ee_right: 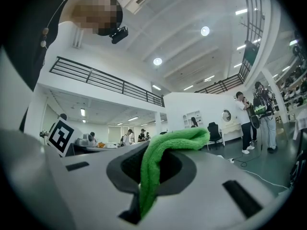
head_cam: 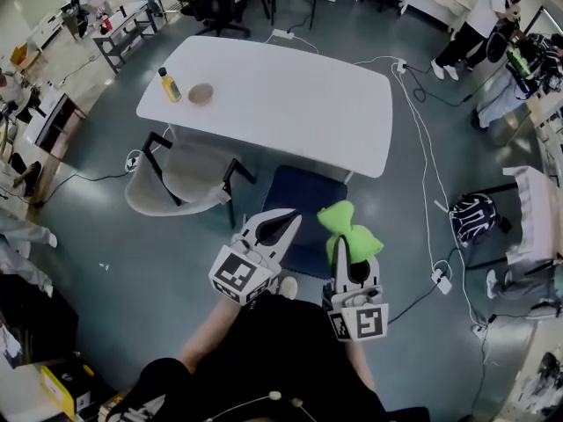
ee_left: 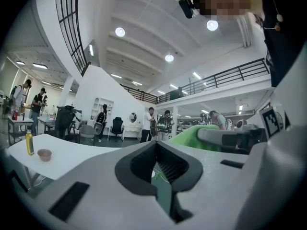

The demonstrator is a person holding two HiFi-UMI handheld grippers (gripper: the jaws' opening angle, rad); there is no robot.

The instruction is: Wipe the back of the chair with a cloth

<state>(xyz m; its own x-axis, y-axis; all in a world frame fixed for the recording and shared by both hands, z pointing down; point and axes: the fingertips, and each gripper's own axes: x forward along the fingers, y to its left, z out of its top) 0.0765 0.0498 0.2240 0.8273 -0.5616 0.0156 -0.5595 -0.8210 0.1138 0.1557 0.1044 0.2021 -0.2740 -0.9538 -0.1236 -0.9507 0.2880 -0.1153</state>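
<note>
A: What's far left?
B: Beige chair [head_cam: 176, 183] w/ black arms, ~10 o'clock from the wearer, just beside the table [head_cam: 290, 104] at its near-left edge. On the table's left end, ~11 o'clock: a yellow bottle [head_cam: 169, 85], upright, w/ a bowl [head_cam: 201, 93] just beside it on the right, not touching.

A: L gripper?
B: L gripper [head_cam: 286, 222] is low centre in the head view, pointing to ~1 o'clock. In its own view the jaws stand nearly together, only a thin slit, nothing btwn them. Bottle & bowl show at that view's 9 o'clock.

A: And the chair for the job?
B: Can't tell which one it is. Blue chair [head_cam: 303, 202] is at 12, partly under the table's near edge, right in front of both grippers. From above I can't tell its back from its seat.

A: R gripper?
B: R gripper [head_cam: 352, 255] is at the L one's 3 o'clock, pointing to 12. Its jaws are clamped on the cloth [head_cam: 347, 227], which is green. The cloth runs down btwn them & the free end flops over the tip. In the head view the cloth overlaps the blue chair's right edge. Whether they touch, can't tell.

A: Farther right?
B: Cables [head_cam: 413, 121] on the floor at ~2 o'clock. A person [head_cam: 475, 25] stands well off at ~1 o'clock.
</note>
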